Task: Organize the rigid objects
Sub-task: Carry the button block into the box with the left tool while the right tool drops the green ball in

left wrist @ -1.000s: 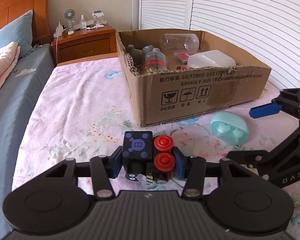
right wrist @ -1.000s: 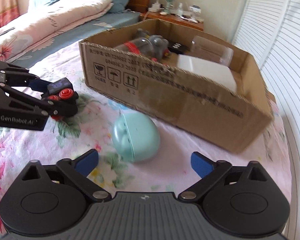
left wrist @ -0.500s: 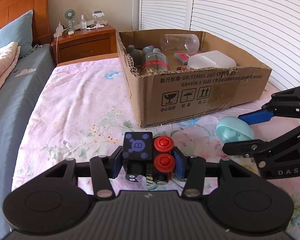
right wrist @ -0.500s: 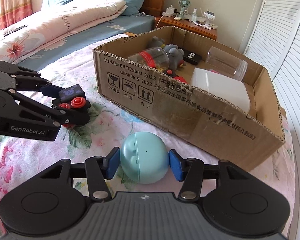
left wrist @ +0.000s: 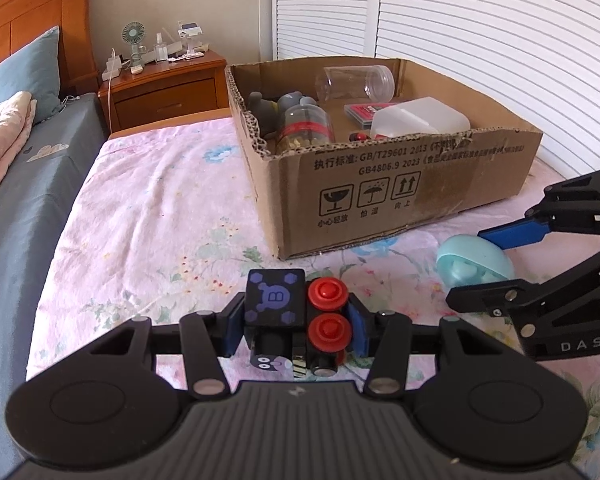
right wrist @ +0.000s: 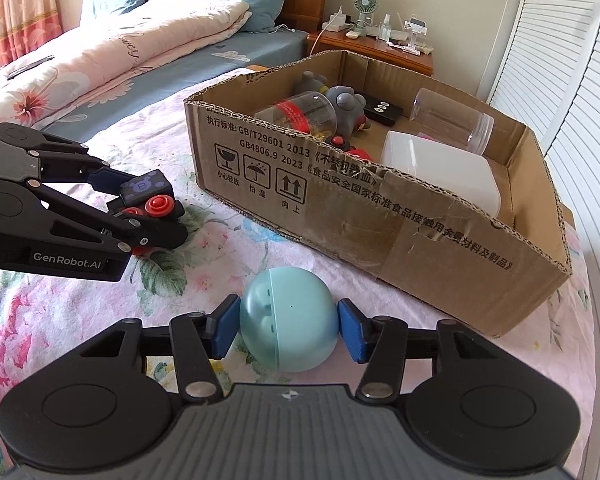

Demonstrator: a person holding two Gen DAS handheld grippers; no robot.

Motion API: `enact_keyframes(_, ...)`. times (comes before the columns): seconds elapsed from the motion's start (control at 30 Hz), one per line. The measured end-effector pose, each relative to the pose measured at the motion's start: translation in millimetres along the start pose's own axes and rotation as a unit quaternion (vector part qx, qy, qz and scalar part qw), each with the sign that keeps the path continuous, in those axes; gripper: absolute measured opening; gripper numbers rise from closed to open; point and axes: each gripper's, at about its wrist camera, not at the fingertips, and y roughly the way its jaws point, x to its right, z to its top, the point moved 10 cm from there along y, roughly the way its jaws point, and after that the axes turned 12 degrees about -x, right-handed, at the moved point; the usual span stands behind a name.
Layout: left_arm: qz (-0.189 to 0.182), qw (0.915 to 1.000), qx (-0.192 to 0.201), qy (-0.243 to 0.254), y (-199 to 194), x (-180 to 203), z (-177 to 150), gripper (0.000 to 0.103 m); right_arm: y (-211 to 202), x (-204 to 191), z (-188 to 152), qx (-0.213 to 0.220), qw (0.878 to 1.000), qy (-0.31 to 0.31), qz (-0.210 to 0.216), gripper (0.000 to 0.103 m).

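Note:
My left gripper [left wrist: 295, 324] is shut on a small black toy block [left wrist: 275, 304] with a purple bear face and two red round knobs [left wrist: 327, 295]; the same toy [right wrist: 146, 196] shows at the left of the right wrist view. My right gripper [right wrist: 288, 328] is shut on a pale teal egg-shaped case [right wrist: 288, 320] low over the floral bedspread; its blue pads press both sides. That case [left wrist: 474, 258] appears at the right of the left wrist view. An open cardboard box [left wrist: 420, 184] stands just beyond both grippers.
The box [right wrist: 420, 240] holds a clear jar [right wrist: 452, 120], a white container [right wrist: 440, 172], a red-banded jar [right wrist: 300, 114], grey figures and a black remote. A wooden nightstand [left wrist: 164, 88] stands behind, pillows and a quilt lie left, louvered doors right.
My right gripper moved in around the teal case and closed its pads on it. The left gripper kept still, holding the black toy.

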Motion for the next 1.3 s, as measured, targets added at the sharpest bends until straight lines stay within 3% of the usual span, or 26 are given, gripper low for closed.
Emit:
enact_keyframes(0.47, -0.02, 0.997, -0.03, 0.068, -18.5, 7.0, -2.8, 0.049, -20.4, 10.4, -18.6, -0.011, 1.0, -0.009, -0.005, 0.058)
enact_keyframes(0.73, -0.042, 0.993, -0.026, 0.107, -48.1, 16.8, 12.5, 0.049, -45.4, 17.1, -18.5, -0.004, 1.0, -0.017, -0.003, 0.058)
enact_keyframes(1.03, -0.054, 0.9869, 0.032, 0.149, -77.2, 38.6, 79.7, 0.049, -85.8, 37.7, 7.1, 0.036, 0.999, -0.028, -0.028, 0.058)
enact_keyframes(1.3, -0.043, 0.9871, 0.039, 0.15, -30.8, 54.8, 144.0, 0.049, -94.3, 61.6, 31.1, 0.053, 0.998, -0.001, -0.04, 0.058)
